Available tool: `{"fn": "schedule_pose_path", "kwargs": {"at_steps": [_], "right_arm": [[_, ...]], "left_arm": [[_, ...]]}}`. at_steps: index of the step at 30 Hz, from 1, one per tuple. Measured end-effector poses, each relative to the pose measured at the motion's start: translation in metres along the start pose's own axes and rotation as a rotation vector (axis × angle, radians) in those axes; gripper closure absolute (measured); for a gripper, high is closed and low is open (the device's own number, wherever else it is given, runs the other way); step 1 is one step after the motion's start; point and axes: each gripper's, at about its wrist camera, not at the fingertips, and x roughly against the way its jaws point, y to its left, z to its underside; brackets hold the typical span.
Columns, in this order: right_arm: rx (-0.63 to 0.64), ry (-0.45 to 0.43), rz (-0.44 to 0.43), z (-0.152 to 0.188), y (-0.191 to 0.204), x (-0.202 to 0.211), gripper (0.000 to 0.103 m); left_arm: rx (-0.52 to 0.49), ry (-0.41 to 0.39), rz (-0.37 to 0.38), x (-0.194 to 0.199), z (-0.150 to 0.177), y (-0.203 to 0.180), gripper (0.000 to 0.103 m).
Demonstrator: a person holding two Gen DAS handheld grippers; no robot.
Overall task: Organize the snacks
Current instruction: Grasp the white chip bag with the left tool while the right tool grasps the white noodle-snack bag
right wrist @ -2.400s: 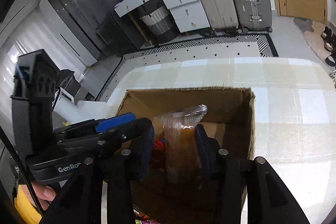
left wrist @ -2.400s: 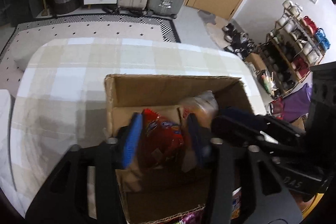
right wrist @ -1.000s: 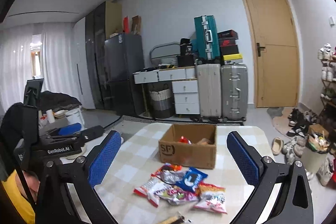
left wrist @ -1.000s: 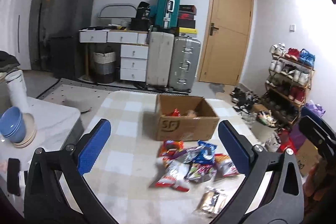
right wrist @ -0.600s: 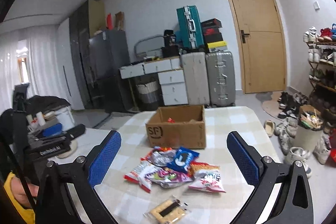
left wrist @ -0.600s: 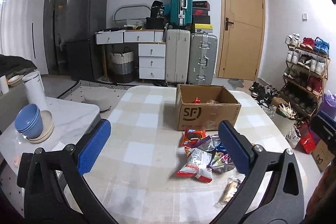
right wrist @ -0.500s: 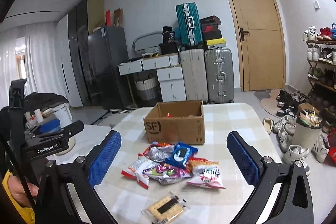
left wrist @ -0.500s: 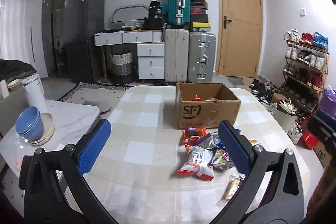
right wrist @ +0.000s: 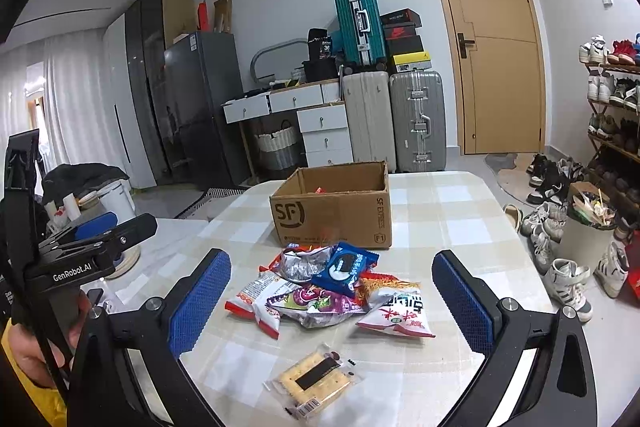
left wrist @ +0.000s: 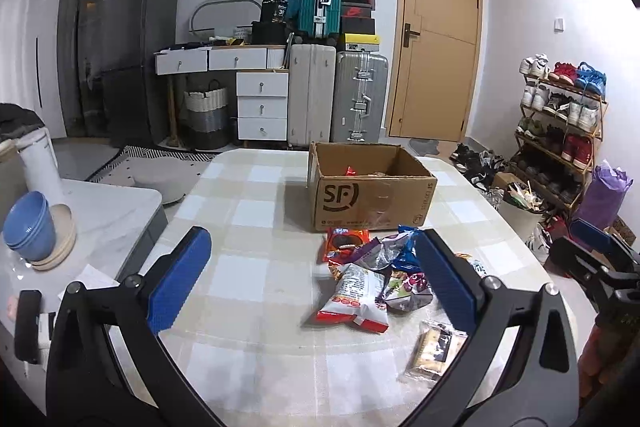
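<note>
One box (right wrist: 332, 205), about six snack packets (right wrist: 320, 291) on the desk (right wrist: 448, 211).
Both hand-held grippers, left (left wrist: 312, 277) and right (right wrist: 332, 297), gape empty; cracker pack (right wrist: 316, 379) at 6 o'clock.

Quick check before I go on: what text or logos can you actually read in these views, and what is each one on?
"SF": front of the box.
"GenRobot.AI": body of the left claw, seen from the right wrist.
"36": black bag on the desk.
Snack packet print, the box's side print and shoebox labels: too small or blurred.

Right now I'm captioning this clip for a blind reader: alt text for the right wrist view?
The open right gripper hovers over a pile of snack packets on a checked table, with a cardboard box behind them.
</note>
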Motion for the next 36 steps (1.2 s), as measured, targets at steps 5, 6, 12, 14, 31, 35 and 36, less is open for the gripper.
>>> {"fn": "schedule_pose_path", "kwargs": {"at_steps": [5,6,12,14,31,35,36], "right_arm": [[-0.016,0.020,-0.001,0.005,-0.005,-0.009,0.000],[-0.018,0.022,0.000,0.006,-0.006,-0.011,0.000],[-0.006,0.055,0.020,0.017,-0.011,-0.027,0.000],[-0.014,0.070,0.020,0.021,-0.016,-0.034,0.000],[-0.080,0.194,0.008,0.050,-0.057,-0.099,0.001],[-0.089,0.213,-0.003,0.054,-0.059,-0.109,0.000],[-0.089,0.217,-0.005,0.056,-0.059,-0.112,0.000]], "left_arm": [[0.018,0.051,0.034,-0.022,0.009,0.009,0.001],[0.021,0.061,0.039,-0.029,0.013,0.011,0.001],[0.037,0.148,0.086,-0.072,0.037,0.015,0.001],[0.041,0.186,0.108,-0.089,0.044,0.014,0.001],[0.178,0.471,0.251,-0.238,0.089,0.008,0.013],[0.195,0.496,0.323,-0.247,0.093,0.003,0.029],[0.198,0.502,0.342,-0.248,0.092,0.002,0.040]]}}
